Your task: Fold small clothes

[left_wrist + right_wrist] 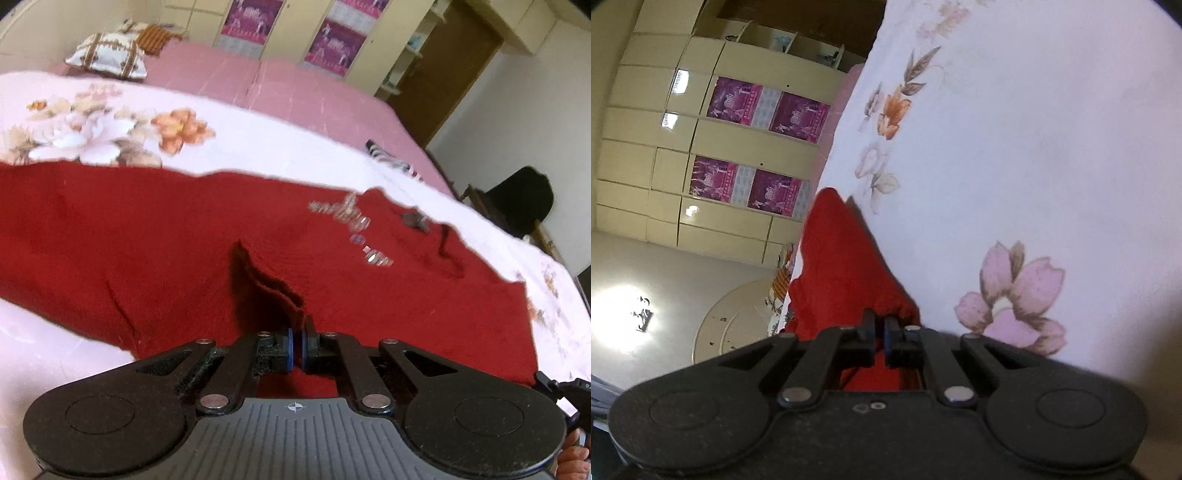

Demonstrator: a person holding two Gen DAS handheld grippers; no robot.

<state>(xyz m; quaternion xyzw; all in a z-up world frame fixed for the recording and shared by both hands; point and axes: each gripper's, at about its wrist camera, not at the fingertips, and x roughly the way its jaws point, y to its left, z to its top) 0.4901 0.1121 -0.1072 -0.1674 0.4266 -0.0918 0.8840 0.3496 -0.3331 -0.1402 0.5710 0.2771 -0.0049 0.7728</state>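
The red sweater (184, 229) lies spread on the floral blanket (258, 140). The left gripper (297, 341) pinches a raised fold; the right gripper (880, 328) clamps an edge, its grip point hidden by cloth.

I am at a bed (303, 99) under a pink sheet, with a pale floral blanket (92, 122) across it and a patterned pillow (107, 55) near its far corner. Past the far edge stands a cream wardrobe (665, 147) with purple picture panels (768, 110) on its doors. A brown door (450, 66) adjoins it, and a bright ceiling light (624, 314) glares.
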